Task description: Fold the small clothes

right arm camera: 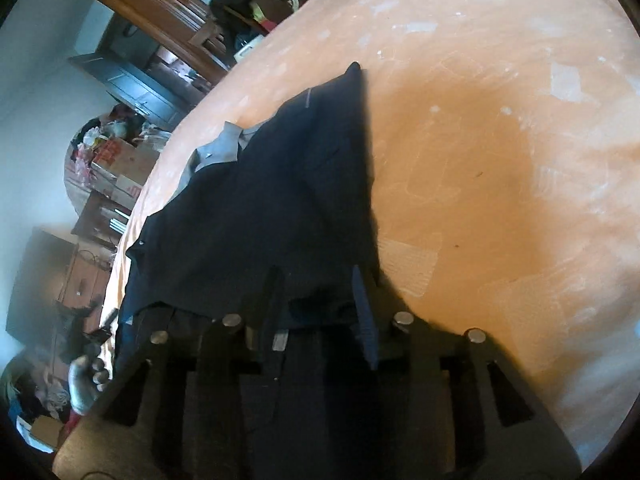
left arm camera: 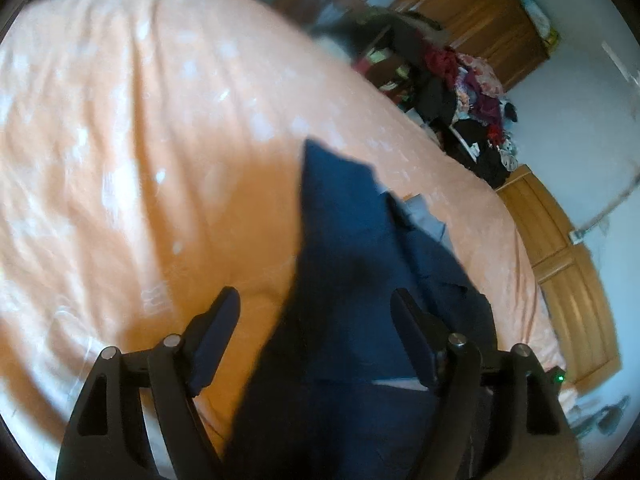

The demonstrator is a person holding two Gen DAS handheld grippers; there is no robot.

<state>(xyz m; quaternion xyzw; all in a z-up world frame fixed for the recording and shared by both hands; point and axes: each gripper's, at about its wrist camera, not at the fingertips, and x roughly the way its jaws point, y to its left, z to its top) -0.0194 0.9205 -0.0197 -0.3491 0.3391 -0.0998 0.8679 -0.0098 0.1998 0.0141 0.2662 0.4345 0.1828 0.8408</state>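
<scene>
A dark navy garment [left arm camera: 344, 240] lies partly lifted on the peach bedsheet [left arm camera: 140, 140], with a grey piece [left arm camera: 424, 212] showing at its far edge. My left gripper [left arm camera: 316, 304] is open wide, its two fingers straddling the garment without touching it. In the right wrist view the same garment [right arm camera: 280, 200] runs from a pointed corner down to my right gripper [right arm camera: 316, 280]. Its jaws stand narrow with the near hem bunched between them. A grey collar-like part [right arm camera: 224, 148] shows at the garment's left side.
The bedsheet [right arm camera: 500, 160] stretches wide to the right of the garment. Beyond the bed's edge are a heap of clothes [left arm camera: 472, 92], wooden furniture [left arm camera: 472, 4], a wooden panel [left arm camera: 568, 276], and boxes [right arm camera: 116, 168] on the floor.
</scene>
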